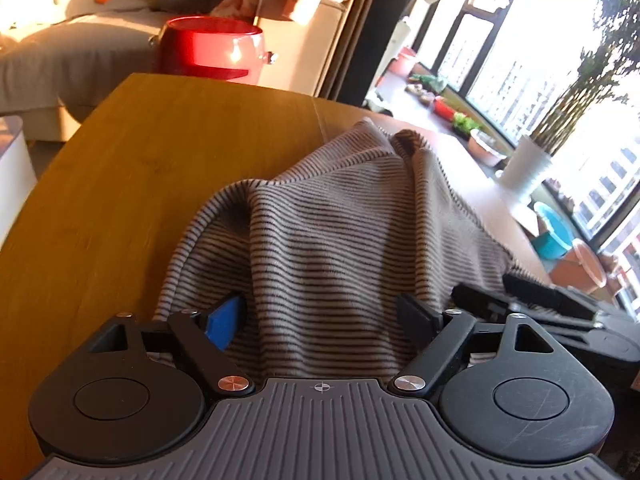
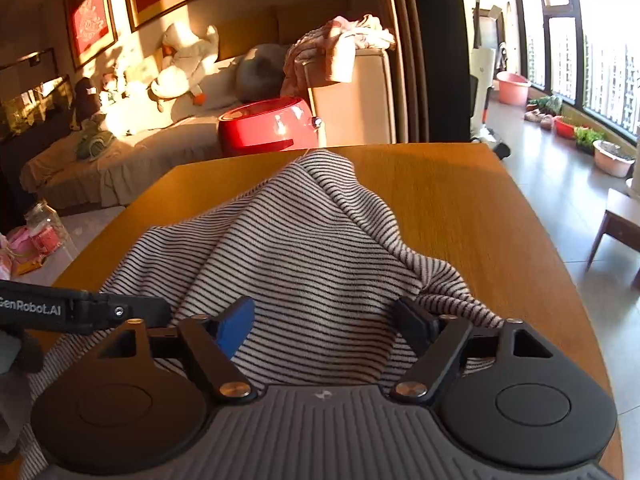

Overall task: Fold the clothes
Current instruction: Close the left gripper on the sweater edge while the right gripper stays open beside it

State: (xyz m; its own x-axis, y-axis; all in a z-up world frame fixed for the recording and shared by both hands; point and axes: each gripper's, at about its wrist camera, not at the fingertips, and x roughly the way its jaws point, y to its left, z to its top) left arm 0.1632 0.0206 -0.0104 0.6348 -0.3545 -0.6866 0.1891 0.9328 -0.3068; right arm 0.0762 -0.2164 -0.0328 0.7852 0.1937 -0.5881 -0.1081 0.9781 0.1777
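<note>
Both grippers sat side by side at the near edge of the striped shirt [image 2: 304, 248]. My left gripper [image 1: 320, 316] had its jaws wide apart, with cloth lying between them, and I could not see them pinching it. My right gripper [image 2: 324, 320] was the same, jaws apart over the cloth. Neither one looked nearer to the shirt. It lay bunched on the wooden table [image 2: 460, 208], right in front of both grippers and running away from me toward the far edge. I judged I should close on the near hem next. On the left gripper's side I could read "GenRobot.AI".
</note>
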